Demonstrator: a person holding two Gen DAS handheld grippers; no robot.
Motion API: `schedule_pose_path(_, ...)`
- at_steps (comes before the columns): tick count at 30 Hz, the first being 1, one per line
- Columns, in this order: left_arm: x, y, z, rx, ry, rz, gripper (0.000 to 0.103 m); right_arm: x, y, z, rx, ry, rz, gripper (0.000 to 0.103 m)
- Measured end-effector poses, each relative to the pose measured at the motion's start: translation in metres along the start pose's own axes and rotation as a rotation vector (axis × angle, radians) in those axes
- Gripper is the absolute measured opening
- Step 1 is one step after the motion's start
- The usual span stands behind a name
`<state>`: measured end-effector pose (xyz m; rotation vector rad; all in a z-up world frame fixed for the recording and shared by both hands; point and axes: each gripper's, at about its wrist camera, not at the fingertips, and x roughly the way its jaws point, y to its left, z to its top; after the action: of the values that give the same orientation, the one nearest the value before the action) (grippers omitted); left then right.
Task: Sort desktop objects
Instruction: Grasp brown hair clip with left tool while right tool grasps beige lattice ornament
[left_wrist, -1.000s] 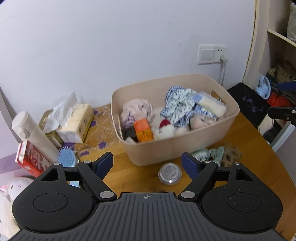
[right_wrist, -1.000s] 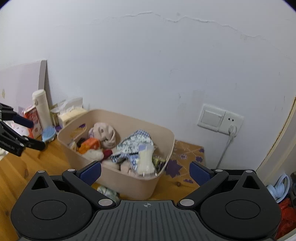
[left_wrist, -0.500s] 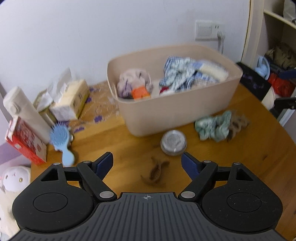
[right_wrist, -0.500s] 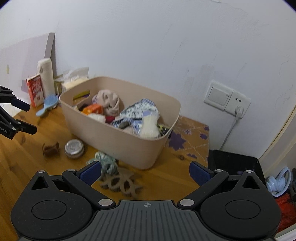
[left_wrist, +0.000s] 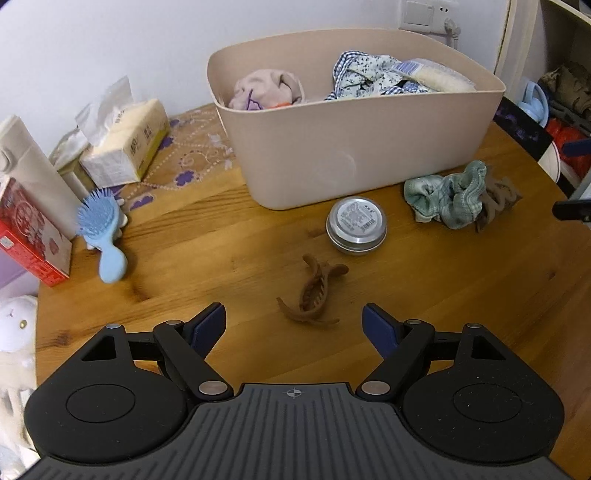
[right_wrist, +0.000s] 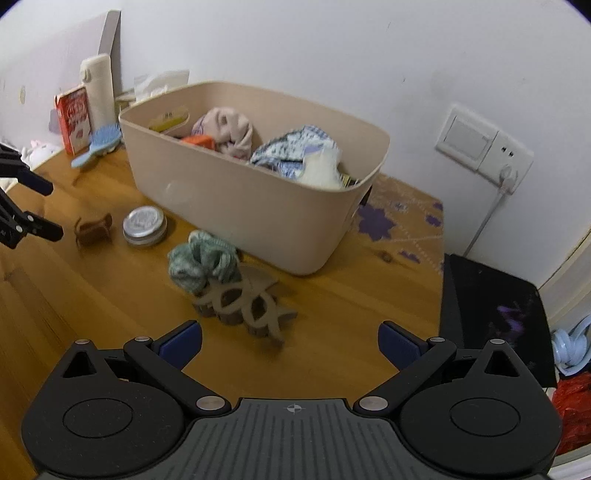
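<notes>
A beige bin (left_wrist: 354, 147) (right_wrist: 258, 206) holding cloths and small items stands at the back of the wooden table. In front of it lie a brown hair claw (left_wrist: 314, 295) (right_wrist: 92, 230), a round metal tin (left_wrist: 356, 225) (right_wrist: 144, 225), a green scrunchie (left_wrist: 448, 194) (right_wrist: 201, 262) and a tan openwork hair clip (left_wrist: 496, 201) (right_wrist: 243, 302). My left gripper (left_wrist: 293, 325) stands open just short of the brown claw. Open too, my right gripper (right_wrist: 290, 341) hovers close before the tan clip. Nothing is between either pair of fingers.
At the left stand a blue hairbrush (left_wrist: 103, 236) (right_wrist: 98, 146), a tissue pack (left_wrist: 125, 144), a white flask (right_wrist: 98, 88) and a red carton (left_wrist: 29, 232) (right_wrist: 74, 118). A dark mat (right_wrist: 495, 314) lies at the right edge, by a wall socket (right_wrist: 484, 147) with a cable.
Both grippers have tipped downward and come lower toward the table; the claw, tin, scrunchie and tan clip have come into view in front of the bin. Both stayed open.
</notes>
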<state>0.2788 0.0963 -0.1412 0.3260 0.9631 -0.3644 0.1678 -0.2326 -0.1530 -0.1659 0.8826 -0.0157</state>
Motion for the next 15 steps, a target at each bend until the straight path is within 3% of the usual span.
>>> schedule_pose_path(15, 0.038, -0.002, -0.001, 0.024, 0.014, -0.013, 0.082, 0.048, -0.006, -0.015, -0.011, 0.056, 0.029, 0.103)
